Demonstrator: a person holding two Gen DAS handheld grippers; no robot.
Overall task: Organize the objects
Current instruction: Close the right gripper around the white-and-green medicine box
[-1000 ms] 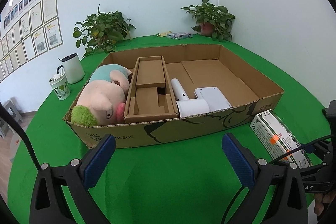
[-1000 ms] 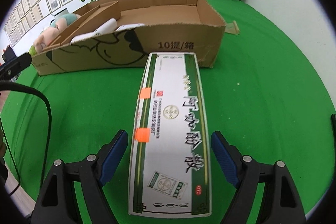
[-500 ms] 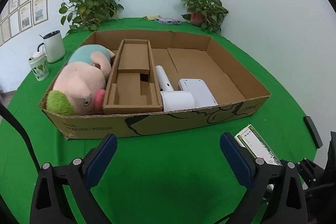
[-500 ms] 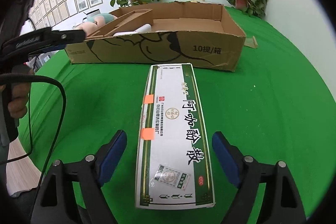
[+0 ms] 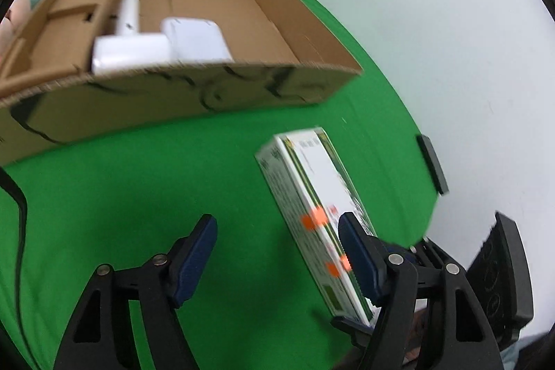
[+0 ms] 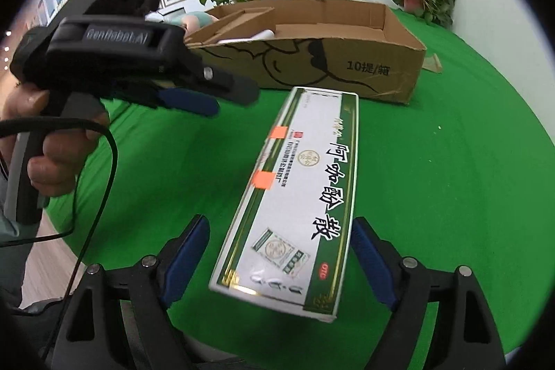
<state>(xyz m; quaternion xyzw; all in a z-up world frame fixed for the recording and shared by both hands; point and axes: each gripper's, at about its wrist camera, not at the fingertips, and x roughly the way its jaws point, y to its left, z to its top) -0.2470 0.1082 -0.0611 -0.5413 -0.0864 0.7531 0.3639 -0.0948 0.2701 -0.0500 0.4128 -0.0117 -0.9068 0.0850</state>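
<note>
Long medicine box (image 6: 298,196) flat on green counter (image 6: 451,179), just short of cardboard carton (image 6: 381,68). Right claw (image 6: 281,257) wide, straddling box's near end, pads not pressing. Left claw (image 5: 277,252) closing on nothing, beside box. Centre, squeeze long sides evenly, lift level.

Black claw (image 6: 277,262) frames, blue pads (image 6: 184,255), silver screws, black cable (image 6: 100,182); sleeve perhaps grey-green.

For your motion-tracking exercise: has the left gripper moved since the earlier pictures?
Yes. The left gripper has swung toward the medicine box, in front of the cardboard box, its jaws closing on nothing.
</note>
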